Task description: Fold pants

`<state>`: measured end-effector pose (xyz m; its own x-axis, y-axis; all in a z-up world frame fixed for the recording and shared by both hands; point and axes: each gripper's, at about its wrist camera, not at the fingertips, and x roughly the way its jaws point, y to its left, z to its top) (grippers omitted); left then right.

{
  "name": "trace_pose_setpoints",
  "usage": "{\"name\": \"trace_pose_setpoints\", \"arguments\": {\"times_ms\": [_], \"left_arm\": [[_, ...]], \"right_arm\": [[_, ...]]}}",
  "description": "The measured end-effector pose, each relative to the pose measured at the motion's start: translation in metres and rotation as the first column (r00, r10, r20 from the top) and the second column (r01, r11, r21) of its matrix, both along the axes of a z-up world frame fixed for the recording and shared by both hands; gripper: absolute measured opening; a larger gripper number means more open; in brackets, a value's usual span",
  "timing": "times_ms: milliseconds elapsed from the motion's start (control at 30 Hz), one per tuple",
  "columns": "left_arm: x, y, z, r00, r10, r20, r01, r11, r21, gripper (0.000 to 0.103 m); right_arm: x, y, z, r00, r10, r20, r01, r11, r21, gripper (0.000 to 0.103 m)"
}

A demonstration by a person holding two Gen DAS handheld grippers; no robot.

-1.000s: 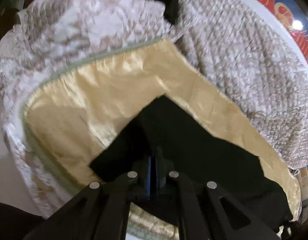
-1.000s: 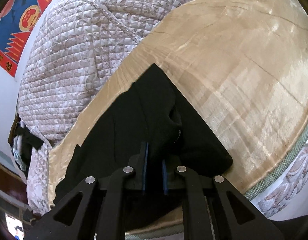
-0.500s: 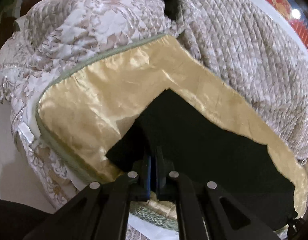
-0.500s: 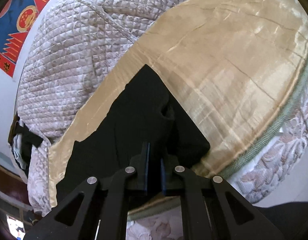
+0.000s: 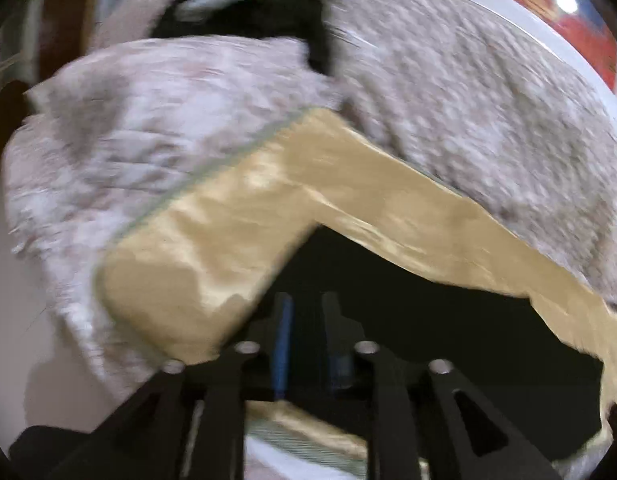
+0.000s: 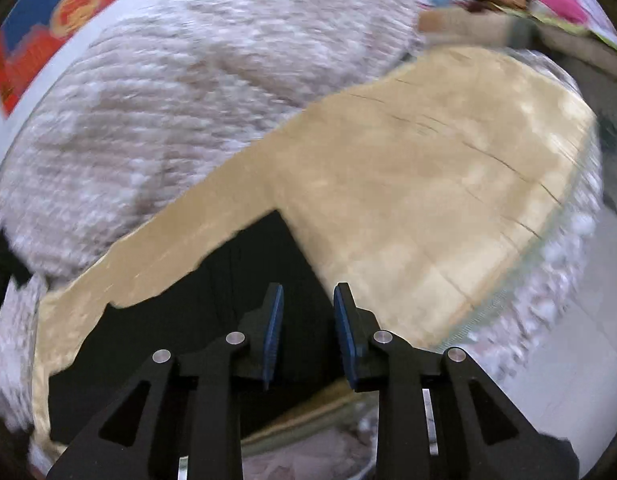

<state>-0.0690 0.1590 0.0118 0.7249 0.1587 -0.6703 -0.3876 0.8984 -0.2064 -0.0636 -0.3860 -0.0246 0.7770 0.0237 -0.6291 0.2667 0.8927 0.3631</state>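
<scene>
I have the pants (image 6: 212,320) lying flat on the gold sheet (image 6: 428,200), filling the lower middle and lower left of the right view and the lower right of the left view. They read as a dark, squared-off slab, so I judge one fold is laid down and I am between folds.

My right gripper (image 6: 308,328) stands with its jaws parted, a clear gap between the blue pads (image 6: 273,332), and nothing in them; the pants show below the gap. My left gripper (image 5: 306,336) is blurred by motion. Its jaws also look apart, with dark cloth behind them, but I cannot tell whether a bit of fabric sits between them or whether they are merely over it.

Next, I reckon I need a fresh hold on one short edge with both grippers, level with each other, so the next fold comes over square and the sheet does not get pinched along with it.

The right view alone shows the far corner of the pants pointing to mid-frame, the creases in the sheet at right, and clutter at upper right. The left view alone shows the sheet's near rounded corner at lower left, the quilt (image 5: 488,100) piled above, and a dark bundle (image 5: 244,16) at the top.
</scene>
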Motion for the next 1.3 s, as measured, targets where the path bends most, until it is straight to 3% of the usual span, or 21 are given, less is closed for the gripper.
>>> {"name": "trace_pose_setpoints", "arguments": {"times_ms": [100, 133, 167, 300, 433, 533, 667, 800, 900, 967, 1233, 1300], "left_arm": [[0.021, -0.014, -0.024, 0.991, -0.077, -0.112, 0.076, 0.997, -0.013, 0.033], [0.028, -0.016, -0.034, 0.981, -0.092, -0.169, 0.09, 0.996, -0.015, 0.033], [0.03, -0.015, -0.041, 0.977, -0.09, -0.195, 0.09, 0.996, -0.013, 0.033], [0.04, -0.022, -0.027, 0.98, -0.116, -0.162, 0.122, 0.992, 0.028, 0.033], [0.074, -0.037, -0.015, 0.971, -0.2, -0.135, 0.206, 0.978, 0.036, 0.039], [0.101, -0.043, -0.019, 0.964, -0.216, -0.155, 0.229, 0.971, 0.065, 0.039], [0.121, -0.029, -0.043, 0.965, -0.144, -0.218, 0.171, 0.979, 0.112, 0.038], [0.118, -0.035, -0.041, 0.972, -0.137, -0.189, 0.165, 0.976, 0.144, 0.04], [0.113, -0.039, -0.036, 0.974, -0.144, -0.172, 0.166, 0.979, 0.122, 0.04], [0.11, -0.045, -0.034, 0.975, -0.149, -0.166, 0.173, 0.975, 0.141, 0.04], [0.101, -0.069, -0.029, 0.968, -0.21, -0.137, 0.235, 0.952, 0.198, 0.044], [0.099, -0.08, -0.029, 0.96, -0.245, -0.135, 0.268, 0.942, 0.203, 0.044]], "right_arm": [[0.023, 0.016, -0.026, 0.989, 0.101, -0.109, -0.104, 0.994, -0.023, 0.026], [0.031, 0.017, -0.037, 0.981, 0.103, -0.163, -0.108, 0.994, -0.024, 0.026], [0.033, 0.014, -0.042, 0.982, 0.1, -0.161, -0.104, 0.995, -0.011, 0.026], [0.034, 0.009, -0.023, 0.991, 0.089, -0.099, -0.092, 0.996, -0.02, 0.026], [0.064, 0.019, -0.005, 0.984, 0.166, -0.065, -0.171, 0.983, -0.069, 0.027], [0.098, 0.033, -0.006, 0.97, 0.218, -0.103, -0.231, 0.964, -0.129, 0.036], [0.131, 0.031, -0.021, 0.968, 0.201, -0.148, -0.223, 0.963, -0.153, 0.036], [0.131, 0.014, -0.029, 0.98, 0.148, -0.136, -0.165, 0.978, -0.126, 0.036], [0.125, 0.008, -0.02, 0.99, 0.102, -0.098, -0.114, 0.985, -0.13, 0.036], [0.121, 0.011, -0.017, 0.99, 0.124, -0.07, -0.131, 0.986, -0.099, 0.036], [0.115, 0.055, -0.012, 0.975, 0.221, -0.037, -0.224, 0.956, -0.189, 0.036], [0.114, 0.076, -0.013, 0.958, 0.285, -0.037, -0.286, 0.935, -0.208, 0.042]]}}
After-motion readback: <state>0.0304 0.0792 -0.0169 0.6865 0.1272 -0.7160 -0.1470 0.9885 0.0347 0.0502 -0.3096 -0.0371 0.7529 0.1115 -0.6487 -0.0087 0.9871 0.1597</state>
